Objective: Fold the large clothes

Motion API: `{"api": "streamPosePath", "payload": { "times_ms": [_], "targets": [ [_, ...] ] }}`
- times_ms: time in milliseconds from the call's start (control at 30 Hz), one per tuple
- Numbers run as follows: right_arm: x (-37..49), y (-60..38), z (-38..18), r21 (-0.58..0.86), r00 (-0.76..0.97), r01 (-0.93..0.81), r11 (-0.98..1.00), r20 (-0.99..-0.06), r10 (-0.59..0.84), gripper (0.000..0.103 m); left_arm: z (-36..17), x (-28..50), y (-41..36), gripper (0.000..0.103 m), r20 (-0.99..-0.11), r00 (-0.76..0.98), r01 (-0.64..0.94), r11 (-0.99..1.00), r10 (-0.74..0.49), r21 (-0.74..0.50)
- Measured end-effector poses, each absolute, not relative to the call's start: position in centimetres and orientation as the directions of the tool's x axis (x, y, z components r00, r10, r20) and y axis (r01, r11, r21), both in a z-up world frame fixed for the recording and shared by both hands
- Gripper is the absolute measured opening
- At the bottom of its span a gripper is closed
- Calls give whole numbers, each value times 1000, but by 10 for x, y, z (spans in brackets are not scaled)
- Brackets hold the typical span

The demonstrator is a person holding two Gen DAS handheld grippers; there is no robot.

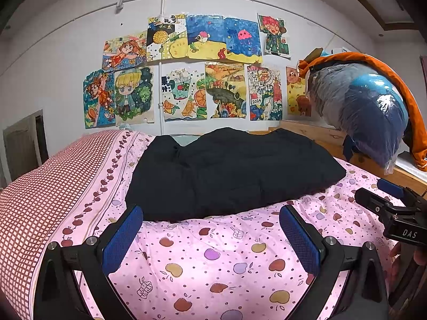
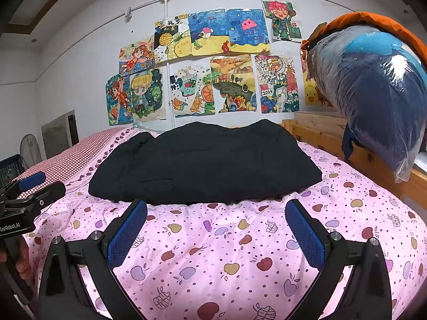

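A black garment is seen lying in a folded, rumpled heap on the pink apple-print bedspread, toward the far side of the bed, below a wall covered with children's drawings. In the right wrist view the same garment is being shown at the middle of the bed, with its near edge just beyond the blue pads.

The left claw is being held low over the bedspread with its fingers spread wide apart; nothing is being gripped between them, and the garment is lying just ahead of the fingertips. The right claw is being held the same way, fingers wide apart and empty, close to the garment's near edge. Each claw is also being caught at the edge of the other's camera: the right one at the right side of the left view, the left one at the left side of the right view.

A red checked pillow is seen at the left of the bed. At the right, a clear plastic bag of blue bedding is resting on a wooden bed frame, with an orange cloth draped over it.
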State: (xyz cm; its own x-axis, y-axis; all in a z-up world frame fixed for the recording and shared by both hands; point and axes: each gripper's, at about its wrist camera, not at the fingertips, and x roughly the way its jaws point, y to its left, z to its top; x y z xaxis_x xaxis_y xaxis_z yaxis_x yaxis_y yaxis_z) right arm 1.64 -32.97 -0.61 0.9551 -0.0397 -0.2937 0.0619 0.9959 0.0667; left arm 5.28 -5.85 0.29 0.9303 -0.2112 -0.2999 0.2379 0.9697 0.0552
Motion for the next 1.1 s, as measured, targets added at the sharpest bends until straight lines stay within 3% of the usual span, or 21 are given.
{"api": "streamPosePath", "payload": {
  "times_ms": [1100],
  "targets": [
    [16, -329, -6, 68, 955, 65, 996, -294, -42, 101, 9, 51, -61, 103, -296, 931, 238, 970, -215, 42]
  ]
}}
